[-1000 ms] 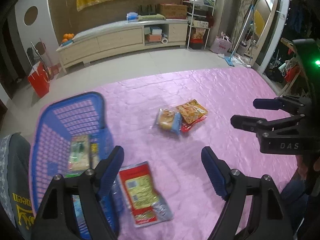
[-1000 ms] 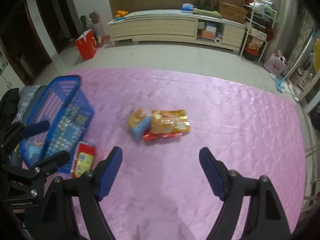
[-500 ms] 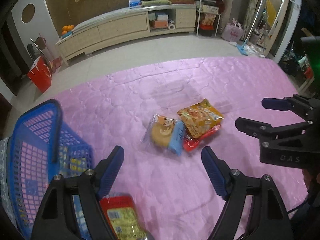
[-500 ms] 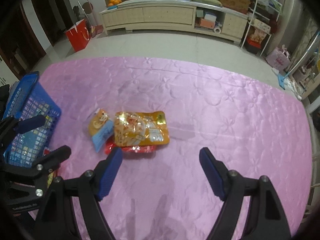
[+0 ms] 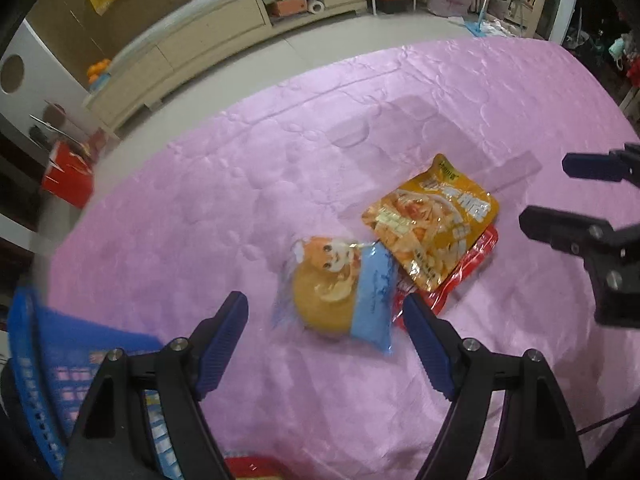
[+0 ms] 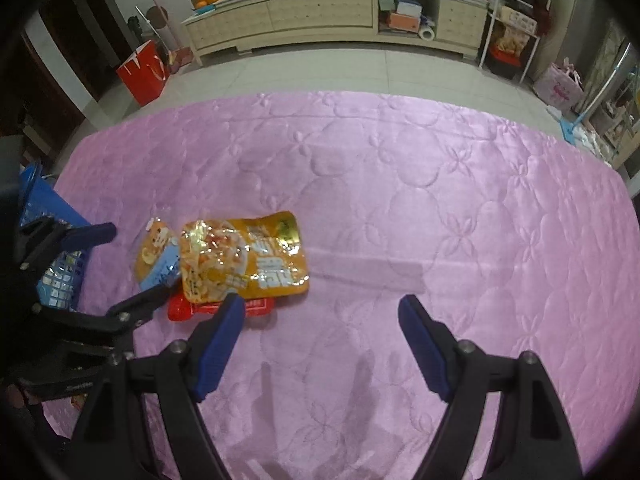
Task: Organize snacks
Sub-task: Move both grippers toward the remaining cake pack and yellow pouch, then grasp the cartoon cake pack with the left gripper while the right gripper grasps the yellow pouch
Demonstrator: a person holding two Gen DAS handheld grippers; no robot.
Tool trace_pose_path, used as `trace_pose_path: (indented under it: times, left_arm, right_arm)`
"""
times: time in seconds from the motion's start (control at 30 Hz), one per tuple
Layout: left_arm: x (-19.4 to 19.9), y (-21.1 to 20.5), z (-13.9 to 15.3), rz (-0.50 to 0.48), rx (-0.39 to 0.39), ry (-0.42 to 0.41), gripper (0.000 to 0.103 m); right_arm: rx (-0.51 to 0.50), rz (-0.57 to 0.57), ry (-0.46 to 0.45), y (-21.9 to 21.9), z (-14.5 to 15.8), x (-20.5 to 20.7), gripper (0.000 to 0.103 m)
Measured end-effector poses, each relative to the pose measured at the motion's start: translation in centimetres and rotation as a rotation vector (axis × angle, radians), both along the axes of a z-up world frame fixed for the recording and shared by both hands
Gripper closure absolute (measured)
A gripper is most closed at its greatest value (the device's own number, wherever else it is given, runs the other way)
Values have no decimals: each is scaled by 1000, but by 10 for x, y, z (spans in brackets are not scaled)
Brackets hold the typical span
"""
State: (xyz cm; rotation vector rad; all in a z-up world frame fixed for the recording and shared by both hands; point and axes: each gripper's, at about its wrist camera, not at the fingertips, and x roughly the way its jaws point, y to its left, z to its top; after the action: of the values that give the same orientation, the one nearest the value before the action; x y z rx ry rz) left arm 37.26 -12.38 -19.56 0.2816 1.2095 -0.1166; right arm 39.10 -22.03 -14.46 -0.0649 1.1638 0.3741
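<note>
Three snack packs lie together on the pink quilt (image 5: 360, 128). A clear pack with an orange bun and blue band (image 5: 340, 288) lies just beyond my open, empty left gripper (image 5: 324, 312). An orange pack (image 5: 432, 224) overlaps a red pack (image 5: 460, 272) to its right. In the right wrist view the same bun pack (image 6: 158, 256), orange pack (image 6: 244, 260) and red pack (image 6: 224, 308) lie left of my open, empty right gripper (image 6: 320, 312). The blue basket (image 5: 44, 364) with packs inside stands at the left.
Another red pack (image 5: 248, 468) shows at the bottom edge by the basket. The right gripper (image 5: 568, 200) shows at the right of the left wrist view. Beyond the quilt are tiled floor, a long cabinet (image 6: 320, 16) and a red bag (image 6: 144, 72).
My left gripper moved right from the basket to the pile of packs, which now lies just beyond its jaws. My right gripper moved closer to the pile. Both stayed open.
</note>
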Motion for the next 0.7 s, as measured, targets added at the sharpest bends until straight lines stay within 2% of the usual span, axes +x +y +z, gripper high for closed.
trace_pose_path:
  times: [0.13,0.27,0.3,0.33,0.43,0.53,0.7]
  left_arm:
    - [14,3,-13,-11,15,33,25]
    - [22,12,-19,22,-46,46,25]
    - [22,14,-20,27,-61,44,27]
    - [21,16,-20,30,-79,41,37]
    - [18,19,-17,48,-87,25,47]
    - [11,25,-14,83,-57,7,48]
    - [-6,35,-3,109,-68,-57,48]
  right_arm:
    - [-1,4,-4,2,-2,1,20]
    - [10,3,-4,2,-2,4,20]
    - [19,5,-8,2,-1,5,20]
    - [31,7,-9,3,-1,6,20]
    - [53,18,-5,6,0,10,20]
    - [63,39,0,13,0,14,18]
    - [65,51,1,30,-5,20,11]
